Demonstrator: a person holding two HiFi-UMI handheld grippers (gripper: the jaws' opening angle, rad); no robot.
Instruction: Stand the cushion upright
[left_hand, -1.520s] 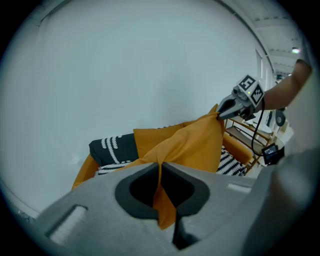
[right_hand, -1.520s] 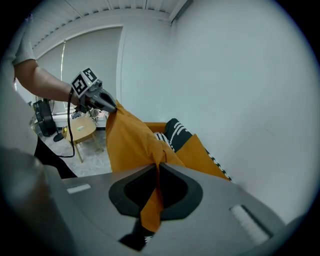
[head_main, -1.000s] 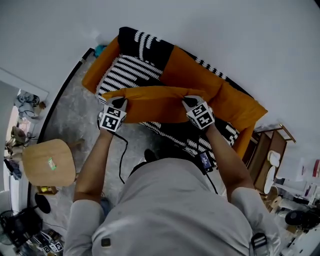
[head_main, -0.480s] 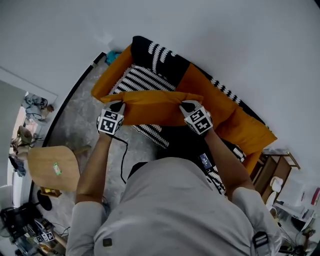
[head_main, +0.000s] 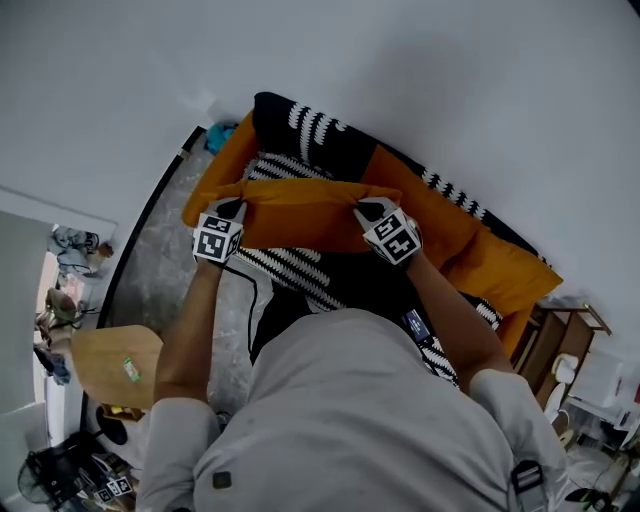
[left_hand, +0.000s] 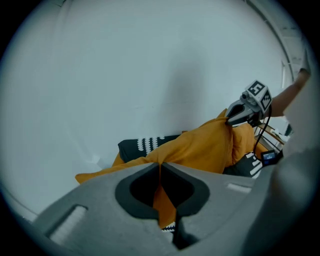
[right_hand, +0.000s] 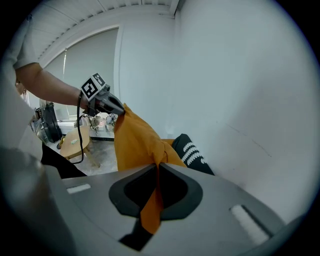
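- The orange cushion (head_main: 300, 212) hung just above the sofa (head_main: 480, 250) seat. I judged it light, soft and floppy, best gripped at its fabric corners.
- My left gripper (head_main: 234, 208) was clamped on the corner nearer the sofa's end.
- My right gripper (head_main: 364, 210) was clenched on the corner over the sofa's middle.

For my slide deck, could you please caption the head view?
Left gripper and right gripper each clamp one end of the orange cushion, held over the sofa.
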